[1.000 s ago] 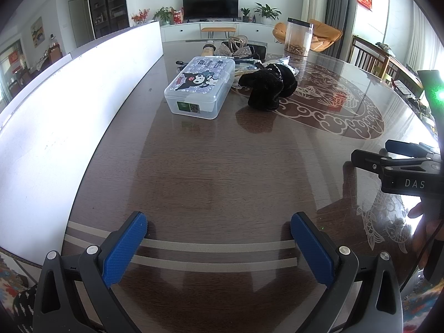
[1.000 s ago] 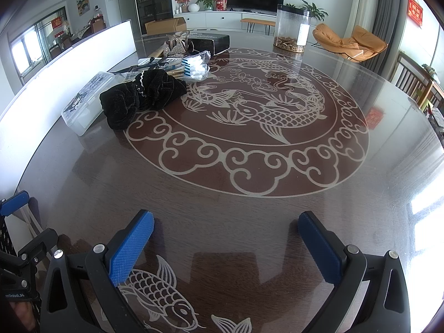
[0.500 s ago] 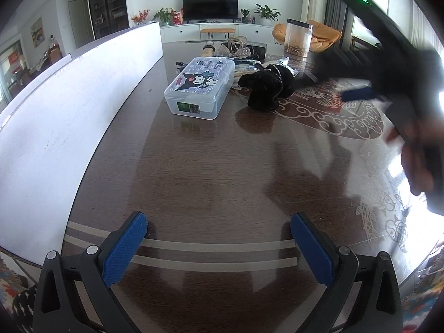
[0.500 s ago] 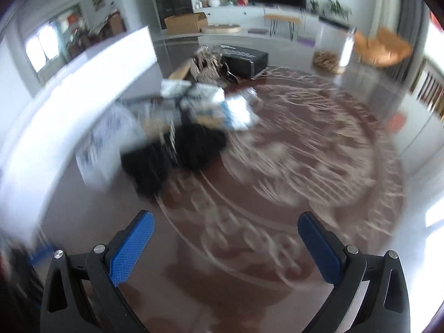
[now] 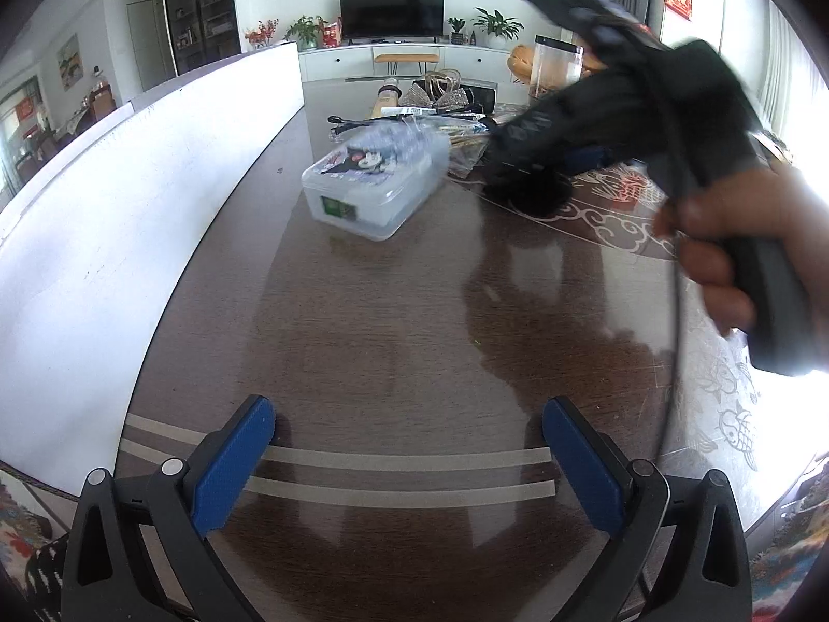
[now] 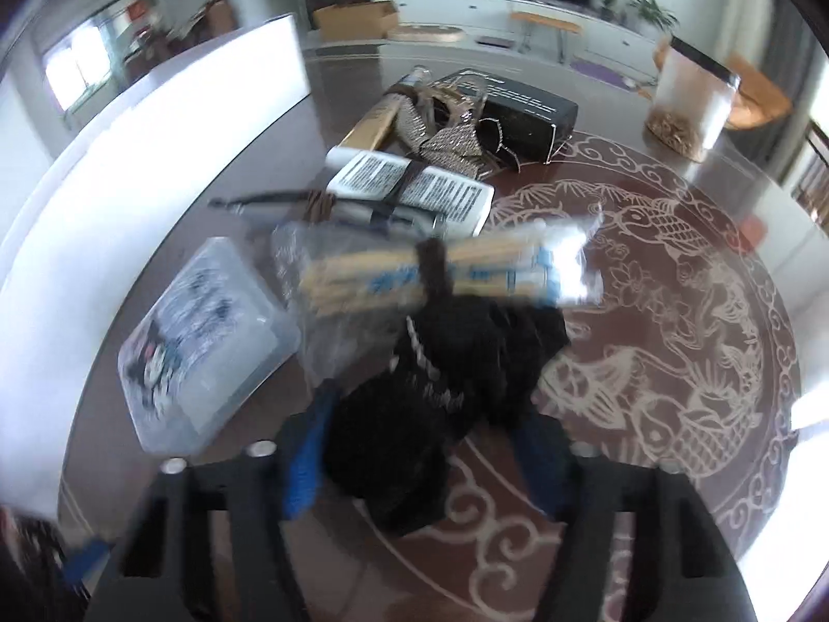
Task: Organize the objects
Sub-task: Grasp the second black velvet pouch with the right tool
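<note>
Right wrist view is blurry, but the right gripper (image 6: 414, 451) has its jaws closing around the black cloth bundle (image 6: 440, 404), which sits between the blue pads right beside the clear plastic box (image 6: 202, 342) on the table (image 6: 673, 466). Left gripper (image 5: 409, 466), well short of the box, is spread wide over bare tabletop, holding nothing.

The right gripper (image 6: 419, 446) was carried from bare table across to the black cloth (image 6: 445, 394), its jaws closing around it.
</note>
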The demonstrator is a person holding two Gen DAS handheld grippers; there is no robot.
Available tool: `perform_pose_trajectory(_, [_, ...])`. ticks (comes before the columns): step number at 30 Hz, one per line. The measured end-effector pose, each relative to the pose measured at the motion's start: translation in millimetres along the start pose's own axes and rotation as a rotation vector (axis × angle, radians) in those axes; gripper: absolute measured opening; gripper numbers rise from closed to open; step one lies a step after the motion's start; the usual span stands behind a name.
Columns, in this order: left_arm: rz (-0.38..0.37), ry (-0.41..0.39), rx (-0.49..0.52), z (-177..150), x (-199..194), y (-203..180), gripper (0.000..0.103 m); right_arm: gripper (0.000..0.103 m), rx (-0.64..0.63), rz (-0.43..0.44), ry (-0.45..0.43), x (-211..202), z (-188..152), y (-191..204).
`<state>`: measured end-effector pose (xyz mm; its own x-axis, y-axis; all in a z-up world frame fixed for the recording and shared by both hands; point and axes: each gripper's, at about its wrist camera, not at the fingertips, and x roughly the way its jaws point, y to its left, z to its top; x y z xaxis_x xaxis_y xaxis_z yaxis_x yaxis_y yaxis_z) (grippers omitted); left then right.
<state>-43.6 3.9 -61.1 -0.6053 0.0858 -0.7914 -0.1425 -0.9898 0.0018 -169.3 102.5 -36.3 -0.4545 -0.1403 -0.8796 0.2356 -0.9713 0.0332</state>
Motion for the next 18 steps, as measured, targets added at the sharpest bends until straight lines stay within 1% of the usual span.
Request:
perform_pose_trajectory(2, [0.0,0.0,0.0,1,1,0,0.103,0.054,-0.011,-0.005,0.002,-6,-10,-4])
perform_pose_trajectory(6, [0.0,0.0,0.0,4,2,0,0.103,0.054,-0.041,-0.05,-0.026,-29,-45,-21])
perform_pose_trajectory(13, [0.0,-0.001,0.0,4,2,0,0.103,0.055,-0.009,-0.095,-0.1,-59,-99,-60])
perform_pose_trajectory(14, [0.0,-0.001,0.0,4,2,0,0.103,0.06,-0.01,-0.1,-0.112,-61,-103,-63])
perform_pose_trajectory(15, [0.0,-0.001,0.0,4,2,0,0.103,0.067,-0.013,-0.113,-0.13,-62,-108,-66])
perform_pose_trajectory(17, [-0.001,-0.001,0.0,5,2,0,0.103,0.078,-0.016,-0.13,-0.152,-64,-113,-69])
perform_pose_trajectory(18, [0.0,-0.001,0.0,4,2,0,0.103,0.081,-0.014,-0.135,-0.159,-64,-115,-71])
